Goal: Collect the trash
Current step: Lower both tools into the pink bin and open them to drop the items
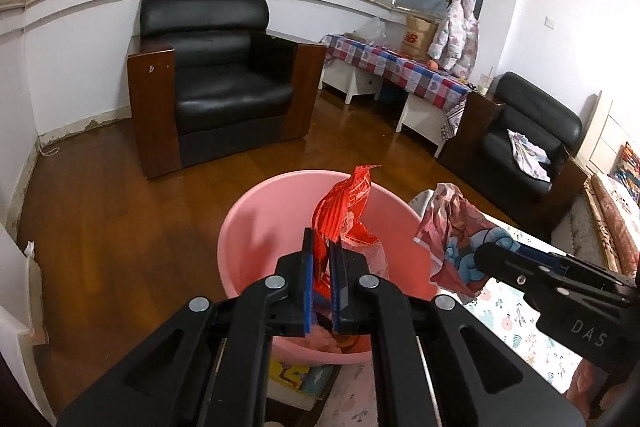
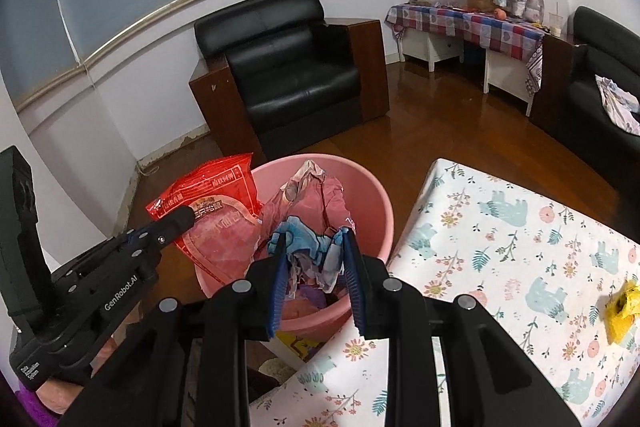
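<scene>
A pink plastic bin (image 1: 248, 227) stands on the wooden floor beside the table. My left gripper (image 1: 322, 243) is shut on a red snack wrapper (image 1: 344, 203) and holds it over the bin; the wrapper also shows in the right wrist view (image 2: 212, 195). My right gripper (image 2: 314, 241) is shut on a crumpled pink-and-blue wrapper (image 2: 308, 211) and holds it over the bin's (image 2: 376, 203) mouth. That wrapper also shows in the left wrist view (image 1: 452, 227). Some trash lies at the bin's bottom.
A table with a floral cloth (image 2: 500, 227) is at the right, with a yellow crumpled scrap (image 2: 622, 311) on it. A black armchair (image 1: 216, 75) and a checked-cloth side table (image 1: 400, 67) stand behind. A second black chair (image 1: 528, 143) is at the right.
</scene>
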A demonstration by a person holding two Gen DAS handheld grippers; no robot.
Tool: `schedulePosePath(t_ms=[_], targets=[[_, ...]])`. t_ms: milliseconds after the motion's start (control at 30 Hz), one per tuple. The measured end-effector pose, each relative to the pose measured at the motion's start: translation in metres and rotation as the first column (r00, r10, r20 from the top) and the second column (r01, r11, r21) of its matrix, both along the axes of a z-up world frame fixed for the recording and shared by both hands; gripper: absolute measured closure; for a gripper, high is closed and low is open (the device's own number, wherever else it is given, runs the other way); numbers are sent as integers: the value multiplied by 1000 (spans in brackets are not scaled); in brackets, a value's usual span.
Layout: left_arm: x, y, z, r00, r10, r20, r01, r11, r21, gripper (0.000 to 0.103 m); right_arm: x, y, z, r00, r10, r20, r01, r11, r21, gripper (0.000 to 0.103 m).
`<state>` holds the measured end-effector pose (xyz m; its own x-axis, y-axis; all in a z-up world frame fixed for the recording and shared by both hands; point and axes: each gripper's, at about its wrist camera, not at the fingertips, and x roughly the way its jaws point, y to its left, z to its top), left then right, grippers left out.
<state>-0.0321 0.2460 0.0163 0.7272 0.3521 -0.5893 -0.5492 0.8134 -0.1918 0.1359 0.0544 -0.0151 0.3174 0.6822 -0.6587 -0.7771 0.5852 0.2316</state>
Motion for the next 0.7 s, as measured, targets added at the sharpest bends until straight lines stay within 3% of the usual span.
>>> schedulePosePath(t_ms=[700], targets=[[9, 28, -30, 997, 54, -53, -56, 997, -43, 97, 11, 46, -41, 999, 2, -43, -5, 997, -77, 77]])
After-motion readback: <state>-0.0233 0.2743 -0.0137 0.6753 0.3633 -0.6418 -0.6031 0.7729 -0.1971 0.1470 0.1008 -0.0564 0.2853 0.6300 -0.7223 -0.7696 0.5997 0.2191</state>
